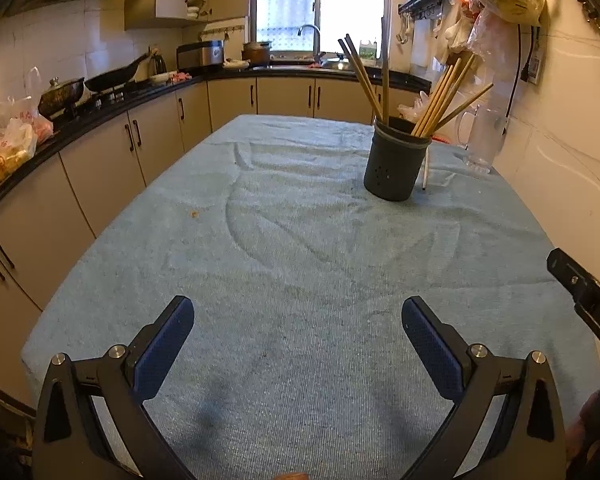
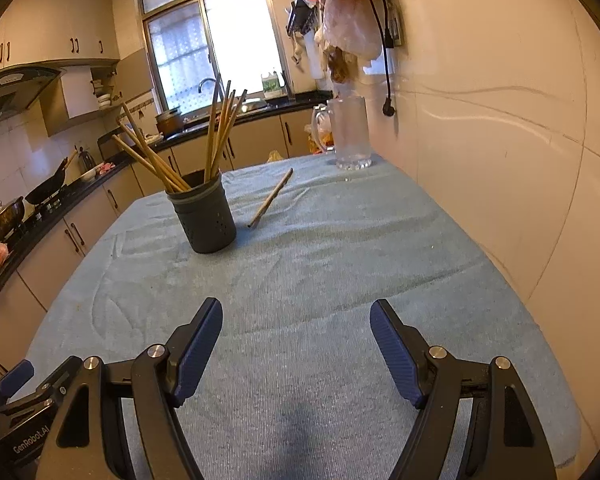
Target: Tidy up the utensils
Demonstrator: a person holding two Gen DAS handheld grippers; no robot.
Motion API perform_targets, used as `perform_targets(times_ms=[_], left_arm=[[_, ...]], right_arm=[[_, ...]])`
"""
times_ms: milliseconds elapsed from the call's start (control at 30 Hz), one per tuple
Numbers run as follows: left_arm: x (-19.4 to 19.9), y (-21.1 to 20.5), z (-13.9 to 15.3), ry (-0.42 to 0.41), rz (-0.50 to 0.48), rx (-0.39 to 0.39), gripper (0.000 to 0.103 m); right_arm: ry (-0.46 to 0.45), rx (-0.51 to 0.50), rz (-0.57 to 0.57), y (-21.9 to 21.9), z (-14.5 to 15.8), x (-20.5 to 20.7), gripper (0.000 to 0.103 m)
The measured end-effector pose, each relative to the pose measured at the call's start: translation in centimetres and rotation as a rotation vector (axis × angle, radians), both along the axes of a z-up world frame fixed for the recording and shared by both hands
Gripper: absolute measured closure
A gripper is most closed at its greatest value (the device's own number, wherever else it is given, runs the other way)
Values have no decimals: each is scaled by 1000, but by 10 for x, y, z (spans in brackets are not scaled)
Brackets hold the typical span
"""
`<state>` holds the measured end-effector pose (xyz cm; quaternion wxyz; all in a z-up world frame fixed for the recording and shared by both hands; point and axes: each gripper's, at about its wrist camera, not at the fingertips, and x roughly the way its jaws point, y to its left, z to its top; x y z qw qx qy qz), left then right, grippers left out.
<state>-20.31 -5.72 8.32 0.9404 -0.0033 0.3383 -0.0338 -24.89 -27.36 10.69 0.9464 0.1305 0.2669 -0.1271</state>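
One loose chopstick (image 2: 271, 199) lies flat on the towel-covered tabletop (image 2: 320, 280), just beside a dark utensil holder (image 2: 206, 216) already bristling with chopsticks (image 2: 220, 128). Both the left hand-held gripper (image 1: 298, 344) and the right hand-held gripper (image 2: 296, 344) hover spread and empty. Likely next: reach, pinch the stray, drop it in. A glass mug (image 2: 350, 132) stands near the kitchen wall.

Ahead of both grippers, the surface (image 2: 320, 280) wears a pale blue cloth, matt and finely ribbed, creased in places. The holder (image 2: 206, 216) looks like dark matt plastic, pierced with small holes. The chopsticks (image 2: 216, 136) in it look like light wood, as does the loose chopstick (image 2: 271, 199) beside it. Farther off, the mug (image 2: 350, 132) is clear, glossy glass.
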Motion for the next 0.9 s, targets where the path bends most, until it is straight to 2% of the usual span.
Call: perform_targets(times_ms=[133, 300, 900], left_arm=[[-7, -2, 6, -64, 9, 34, 0], [-14, -3, 12, -111, -1, 34, 0], [-17, -4, 8, -85, -30, 20, 0]], right_arm=[[-49, -27, -13, 1, 6, -6, 21], [-80, -57, -24, 3, 11, -10, 19], [-76, -70, -6, 5, 9, -14, 18]])
